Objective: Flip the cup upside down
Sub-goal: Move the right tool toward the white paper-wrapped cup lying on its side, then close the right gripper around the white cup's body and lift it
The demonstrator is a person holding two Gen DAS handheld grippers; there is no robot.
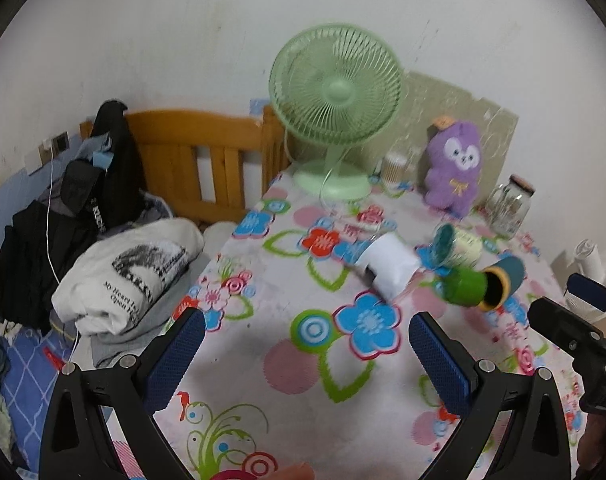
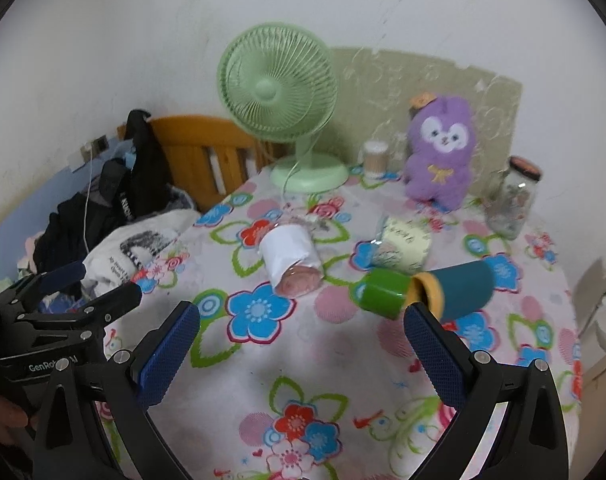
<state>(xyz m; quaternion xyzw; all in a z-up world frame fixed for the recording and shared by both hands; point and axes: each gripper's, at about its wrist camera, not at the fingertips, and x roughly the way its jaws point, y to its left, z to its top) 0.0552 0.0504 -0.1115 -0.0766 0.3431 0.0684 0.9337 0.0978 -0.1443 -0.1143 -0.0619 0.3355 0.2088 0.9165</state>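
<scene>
No flipping is judged begun. The white paper-wrapped clear cup (image 2: 293, 260) lies on its side on the floral-clothed surface (image 2: 343, 364). Left gripper (image 1: 307, 364) and right gripper (image 2: 301, 354) fingers are spread wide, empty, short of it.

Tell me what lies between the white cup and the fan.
Only bare tablecloth and the fan's cord; white cup lies on its side. Right wrist view.

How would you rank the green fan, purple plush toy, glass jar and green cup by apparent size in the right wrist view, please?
1. green fan
2. purple plush toy
3. glass jar and green cup: similar; the cup lies nearer, so unranked.
</scene>
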